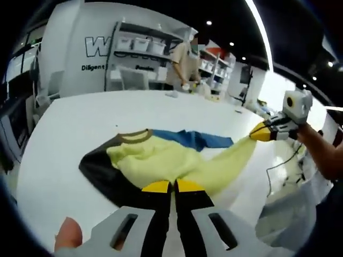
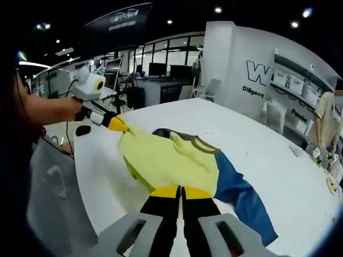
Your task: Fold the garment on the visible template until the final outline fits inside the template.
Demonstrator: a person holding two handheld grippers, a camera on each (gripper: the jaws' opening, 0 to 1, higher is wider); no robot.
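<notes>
- Left gripper view: your left gripper is clenched on the near edge of the garment, which lies bunched on the white table.
- Your right gripper grasps a yellow sleeve end, pulled out taut.
- Right gripper view confirms both grasps; the blue sleeve lies flat.
- No template outline is discernible; you appear mid-fold, with most folding left.

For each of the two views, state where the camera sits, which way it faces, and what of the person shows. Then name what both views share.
Left gripper view: rides the left gripper, facing across the white table at the garment; the right gripper enters with a forearm.
Right gripper view: rides the right gripper, facing the garment; the left gripper enters with an arm.
Shared: garment, table, both grippers.
</notes>
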